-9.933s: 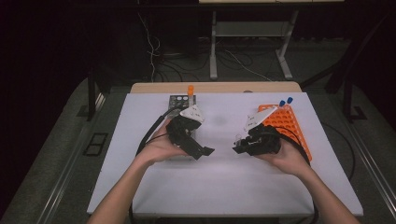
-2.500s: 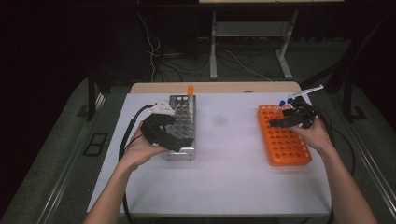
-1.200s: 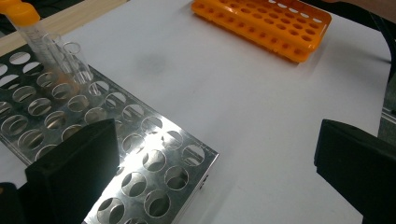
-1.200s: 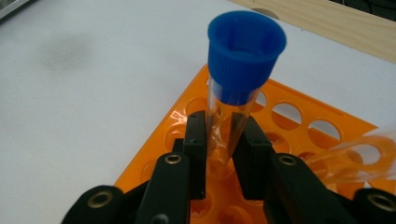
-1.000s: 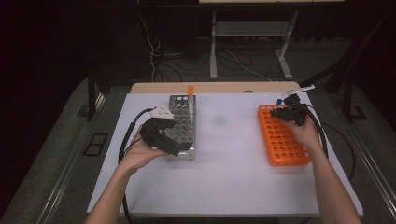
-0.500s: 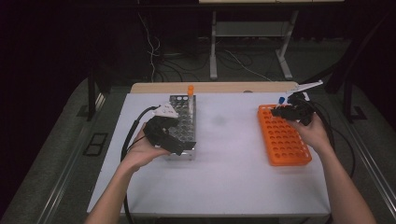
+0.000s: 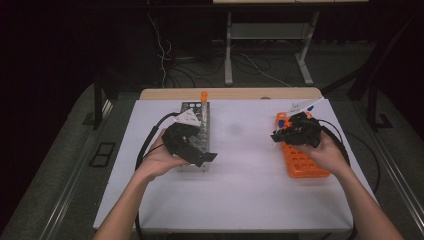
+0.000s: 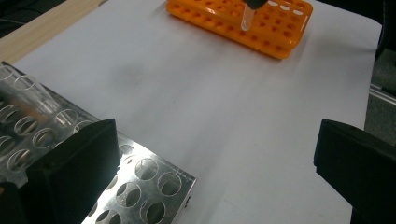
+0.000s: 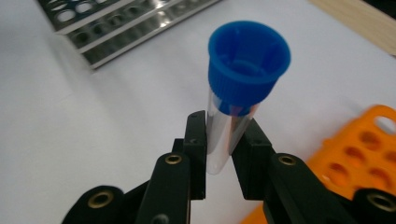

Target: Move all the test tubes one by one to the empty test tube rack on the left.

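Observation:
My right gripper point(image 9: 224, 154) is shut on a clear tube with a blue cap point(image 9: 247, 60), held upright by its upper part. In the high view that right gripper point(image 7: 280, 134) hovers with the blue-capped tube point(image 7: 281, 121) over the left edge of the orange rack point(image 7: 305, 162). My left gripper point(image 7: 197, 152) rests on the metal rack point(image 7: 196, 112), jaws open and empty. In the left gripper view the left gripper point(image 8: 212, 156) spans the metal rack's corner point(image 8: 144, 172). Far off, the tube's tip point(image 8: 246, 19) hangs above the orange rack point(image 8: 280, 37).
An orange-capped tube point(image 7: 204, 95) stands at the far end of the metal rack. White paper point(image 7: 245, 170) covers the table between the two racks. A wooden strip point(image 7: 240, 93) runs along the far edge. Cables trail from both grippers.
My right gripper has moved left and toward the person, rising with the blue-capped tube from the far end of the orange rack. The left gripper has stayed on the metal rack.

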A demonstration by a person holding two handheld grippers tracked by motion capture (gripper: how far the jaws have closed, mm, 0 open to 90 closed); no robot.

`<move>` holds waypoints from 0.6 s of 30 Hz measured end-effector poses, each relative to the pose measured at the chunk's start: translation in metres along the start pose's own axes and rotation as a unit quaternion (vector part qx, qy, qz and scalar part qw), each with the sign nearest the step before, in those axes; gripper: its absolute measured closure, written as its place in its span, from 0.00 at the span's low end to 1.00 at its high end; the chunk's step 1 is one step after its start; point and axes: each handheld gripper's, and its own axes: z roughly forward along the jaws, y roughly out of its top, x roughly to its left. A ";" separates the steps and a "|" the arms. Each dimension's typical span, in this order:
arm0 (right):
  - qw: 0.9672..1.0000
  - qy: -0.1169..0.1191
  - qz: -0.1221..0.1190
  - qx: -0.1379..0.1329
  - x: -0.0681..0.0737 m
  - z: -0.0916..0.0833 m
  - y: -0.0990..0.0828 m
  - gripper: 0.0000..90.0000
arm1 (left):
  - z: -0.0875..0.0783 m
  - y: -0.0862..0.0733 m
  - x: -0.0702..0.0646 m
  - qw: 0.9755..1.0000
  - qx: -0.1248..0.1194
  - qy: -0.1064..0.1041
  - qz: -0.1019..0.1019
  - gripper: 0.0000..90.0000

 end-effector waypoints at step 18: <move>0.992 0.077 -0.093 0.035 0.069 0.037 0.021 0.84 | 0.026 0.032 -0.012 0.995 0.051 -0.051 0.064 0.12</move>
